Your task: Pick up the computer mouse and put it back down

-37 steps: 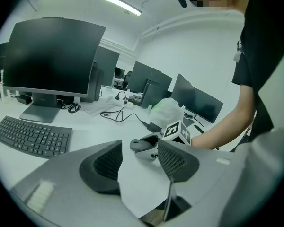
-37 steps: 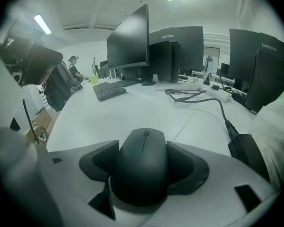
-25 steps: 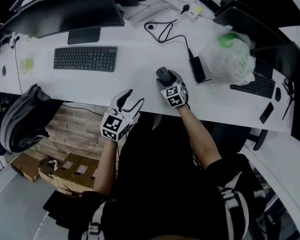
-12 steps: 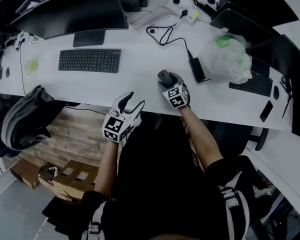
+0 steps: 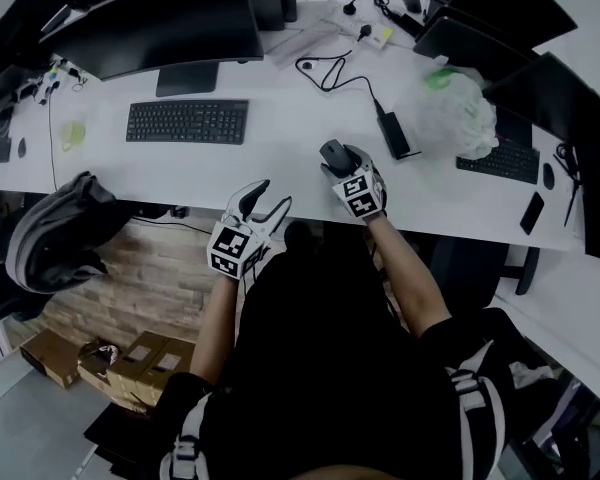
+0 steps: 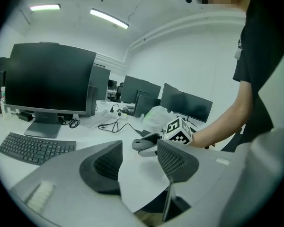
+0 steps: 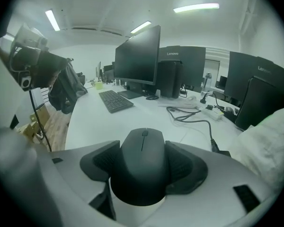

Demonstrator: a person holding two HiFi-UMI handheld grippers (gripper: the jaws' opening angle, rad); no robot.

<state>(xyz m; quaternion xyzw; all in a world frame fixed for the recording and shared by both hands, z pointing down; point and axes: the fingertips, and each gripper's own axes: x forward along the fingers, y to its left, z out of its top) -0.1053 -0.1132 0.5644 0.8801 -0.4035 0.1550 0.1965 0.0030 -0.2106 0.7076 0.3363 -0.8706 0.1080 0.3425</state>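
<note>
A dark grey computer mouse (image 7: 143, 150) sits between my right gripper's pads (image 7: 187, 167), which press on both its sides. In the head view my right gripper (image 5: 338, 158) holds the mouse (image 5: 331, 152) a little above the white desk (image 5: 280, 158), near its front edge. The left gripper view shows the mouse (image 6: 144, 144) in the right gripper (image 6: 180, 130) from the side. My left gripper (image 5: 270, 196) hovers at the desk's front edge, left of the mouse, its jaws apart with nothing between them (image 6: 139, 157).
A black keyboard (image 5: 187, 121) and a monitor (image 5: 160, 23) stand at the left of the desk. A power brick (image 5: 395, 136) with its cable and a plastic bag (image 5: 455, 113) lie right of the mouse. A backpack (image 5: 55, 233) hangs below the desk edge.
My right gripper has risen a little with the mouse in it. The left gripper has drifted slightly up along the desk edge, still open.
</note>
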